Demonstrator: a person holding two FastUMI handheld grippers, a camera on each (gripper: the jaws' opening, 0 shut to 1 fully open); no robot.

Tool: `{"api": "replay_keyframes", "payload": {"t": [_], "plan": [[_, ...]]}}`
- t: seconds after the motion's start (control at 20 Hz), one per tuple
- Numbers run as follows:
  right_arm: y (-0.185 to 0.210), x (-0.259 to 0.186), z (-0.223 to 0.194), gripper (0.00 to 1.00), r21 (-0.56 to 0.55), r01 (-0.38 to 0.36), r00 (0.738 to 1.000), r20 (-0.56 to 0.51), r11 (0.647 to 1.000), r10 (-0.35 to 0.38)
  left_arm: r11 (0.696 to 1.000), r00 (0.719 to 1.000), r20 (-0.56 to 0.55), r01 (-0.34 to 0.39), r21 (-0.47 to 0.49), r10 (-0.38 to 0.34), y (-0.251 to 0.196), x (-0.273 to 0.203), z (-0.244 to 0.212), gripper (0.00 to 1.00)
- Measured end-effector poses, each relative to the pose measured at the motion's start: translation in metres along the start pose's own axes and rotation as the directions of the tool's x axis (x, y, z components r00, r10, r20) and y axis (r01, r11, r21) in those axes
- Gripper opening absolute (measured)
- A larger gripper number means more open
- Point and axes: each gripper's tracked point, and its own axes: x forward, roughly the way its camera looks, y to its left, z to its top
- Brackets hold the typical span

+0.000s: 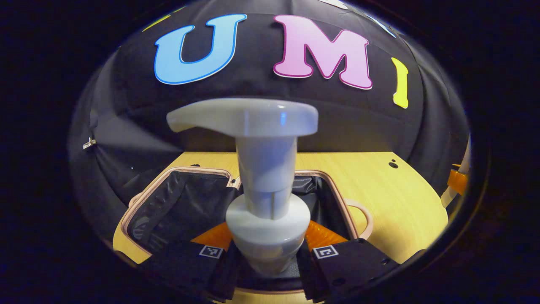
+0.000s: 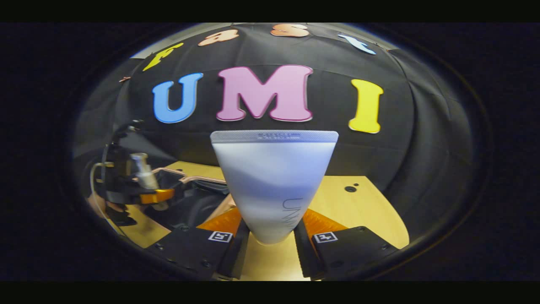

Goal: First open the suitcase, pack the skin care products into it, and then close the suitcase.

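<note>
Packing is under way: the left tool clamps a pump bottle upright over the open suitcase on the table. The right tool grips a tube, beside the case. Next, I judge: lower the bottle in and release, then the tube.

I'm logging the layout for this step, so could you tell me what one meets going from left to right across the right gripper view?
Left gripper holding a pump bottle → open suitcase → white tube between the right gripper's fingers → bare wooden table.
</note>
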Motion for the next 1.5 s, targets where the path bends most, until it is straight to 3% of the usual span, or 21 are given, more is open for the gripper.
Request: {"api": "replay_keyframes", "payload": {"t": [0.2,0.25,0.3,0.35,0.45,0.5,0.7,0.8,0.95,1.1,1.2,1.25,1.3,1.4,1.5], "plan": [[0.057,0.021,0.007,0.54,0.009,-0.136,0.991,0.016,0.991,0.136,1.000,0.978,-0.207,0.015,0.016,-0.011,0.011,0.032,-0.039,0.63],[0.066,0.028,0.008,0.50,0.002,-0.156,0.988,0.018,0.988,0.156,0.999,0.967,-0.255,0.017,0.032,-0.009,0.015,0.038,-0.047,0.63],[0.073,0.033,0.006,0.54,0.005,-0.172,0.985,0.016,0.985,0.172,0.999,0.952,-0.307,0.013,0.044,0.001,0.019,0.043,-0.055,0.63],[0.078,0.037,0.005,0.54,0.020,-0.188,0.982,0.013,0.982,0.188,0.998,0.925,-0.379,0.019,0.054,0.003,0.020,0.045,-0.065,0.63],[0.088,0.043,-0.002,0.55,0.030,-0.215,0.977,-0.011,0.976,0.215,0.997,0.915,-0.404,0.035,0.074,-0.002,0.021,0.060,-0.057,0.63],[0.091,0.047,-0.005,0.54,0.017,-0.223,0.974,-0.028,0.975,0.223,0.996,0.895,-0.446,0.042,0.077,-0.003,0.021,0.064,-0.059,0.60],[0.101,0.056,-0.018,0.54,0.038,-0.226,0.971,-0.072,0.973,0.228,0.990,0.839,-0.544,0.066,0.128,0.014,0.018,0.083,-0.070,0.63],[0.103,0.064,-0.018,0.54,0.056,-0.218,0.971,-0.085,0.974,0.222,0.990,0.864,-0.503,0.046,0.131,0.026,0.020,0.088,-0.061,0.64],[0.107,0.073,-0.018,0.54,0.001,-0.220,0.969,-0.114,0.975,0.219,0.996,0.870,-0.491,0.005,0.094,0.042,0.025,0.078,-0.060,0.64],[0.118,0.077,-0.025,0.55,0.037,-0.217,0.963,-0.158,0.976,0.220,1.000,0.938,-0.347,-0.019,0.013,0.022,0.033,0.050,-0.030,0.69],[0.127,0.080,-0.029,0.50,0.065,-0.204,0.960,-0.184,0.977,0.213,0.998,0.976,-0.217,-0.041,-0.038,0.032,0.045,0.021,-0.006,0.79],[0.132,0.083,-0.031,0.54,0.043,-0.201,0.958,-0.199,0.979,0.205,0.997,0.985,-0.170,-0.049,-0.060,0.038,0.053,0.005,-0.002,0.92],[0.135,0.085,-0.036,0.54,0.007,-0.202,0.957,-0.211,0.979,0.199,0.996,0.991,-0.126,-0.049,-0.078,0.039,0.060,-0.008,0.002,0.99],[0.146,0.088,-0.048,0.54,-0.012,-0.196,0.951,-0.245,0.981,0.187,0.992,0.996,-0.023,-0.085,-0.095,0.083,0.085,-0.045,0.010,0.99],[0.164,0.092,-0.068,0.54,0.085,-0.173,0.930,-0.314,0.981,0.191,0.991,0.997,0.057,-0.052,-0.124,0.060,0.093,-0.078,0.008,0.99]]}}
